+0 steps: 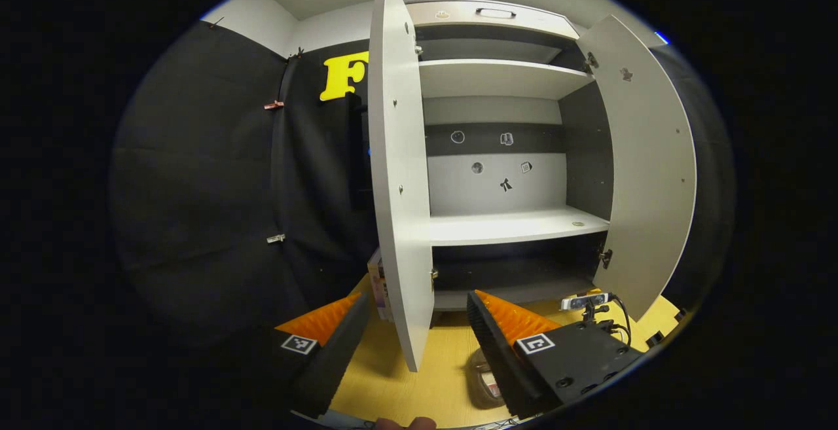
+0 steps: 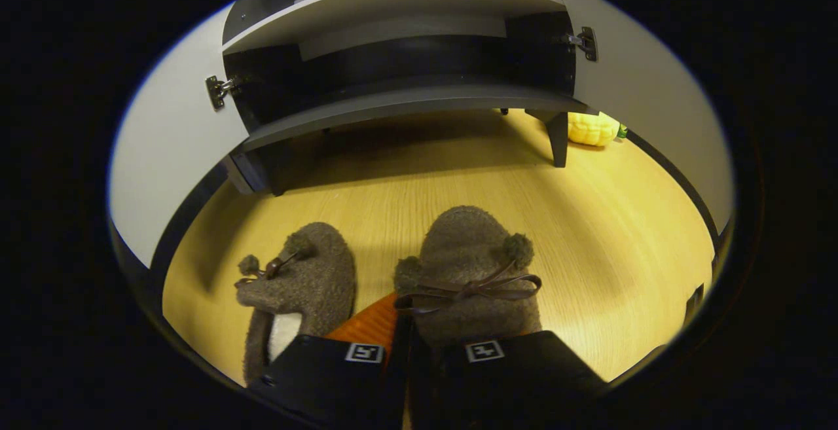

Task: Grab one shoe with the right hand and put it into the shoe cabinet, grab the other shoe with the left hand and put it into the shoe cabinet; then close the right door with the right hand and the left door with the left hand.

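Note:
Two grey fuzzy slippers with dark bows lie on the wooden floor in front of the shoe cabinet. My right gripper is low over the right slipper, its fingers drawn close on that slipper's near left edge. One finger shows outside the slipper and the other is hidden by it. The left slipper lies free beside it. In the left gripper view the cabinet stands with its left door and right door open and its shelves bare. My left gripper is open, well short of it.
A yellow plush toy lies by the cabinet's right leg. A small camera on a stand sits near the right door's foot. A clear container rests on the floor, and a box stands behind the left door.

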A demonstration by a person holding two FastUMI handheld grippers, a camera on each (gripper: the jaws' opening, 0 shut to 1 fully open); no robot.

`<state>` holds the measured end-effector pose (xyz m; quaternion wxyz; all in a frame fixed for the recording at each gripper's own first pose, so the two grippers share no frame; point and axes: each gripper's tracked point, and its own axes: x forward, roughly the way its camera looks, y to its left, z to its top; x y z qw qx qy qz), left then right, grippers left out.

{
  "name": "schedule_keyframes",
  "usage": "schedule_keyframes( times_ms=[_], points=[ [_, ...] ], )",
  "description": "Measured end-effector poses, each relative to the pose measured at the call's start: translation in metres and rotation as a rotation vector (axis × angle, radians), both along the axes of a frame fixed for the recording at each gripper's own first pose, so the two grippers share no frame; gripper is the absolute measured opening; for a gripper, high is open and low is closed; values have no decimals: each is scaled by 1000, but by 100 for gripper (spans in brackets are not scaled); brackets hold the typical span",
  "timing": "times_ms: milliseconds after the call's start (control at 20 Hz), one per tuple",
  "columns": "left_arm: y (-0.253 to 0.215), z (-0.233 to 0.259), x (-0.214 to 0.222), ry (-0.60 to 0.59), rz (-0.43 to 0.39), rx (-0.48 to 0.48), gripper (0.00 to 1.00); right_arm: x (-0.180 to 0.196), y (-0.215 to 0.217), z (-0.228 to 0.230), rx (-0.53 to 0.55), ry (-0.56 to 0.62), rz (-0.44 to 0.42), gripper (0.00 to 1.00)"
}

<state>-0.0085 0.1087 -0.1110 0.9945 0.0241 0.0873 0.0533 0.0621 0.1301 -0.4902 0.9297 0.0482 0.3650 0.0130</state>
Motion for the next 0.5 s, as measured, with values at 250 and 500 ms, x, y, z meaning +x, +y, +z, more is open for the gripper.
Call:
schedule_keyframes(
  times_ms=[250,500],
  points=[
    [-4,-2,-4,2,-3,-20,95,-5,0,22,26,-20,30,13],
    [-7,-1,-5,-1,-3,-41,95,-4,-12,92,60,-77,49,13]
  ],
)
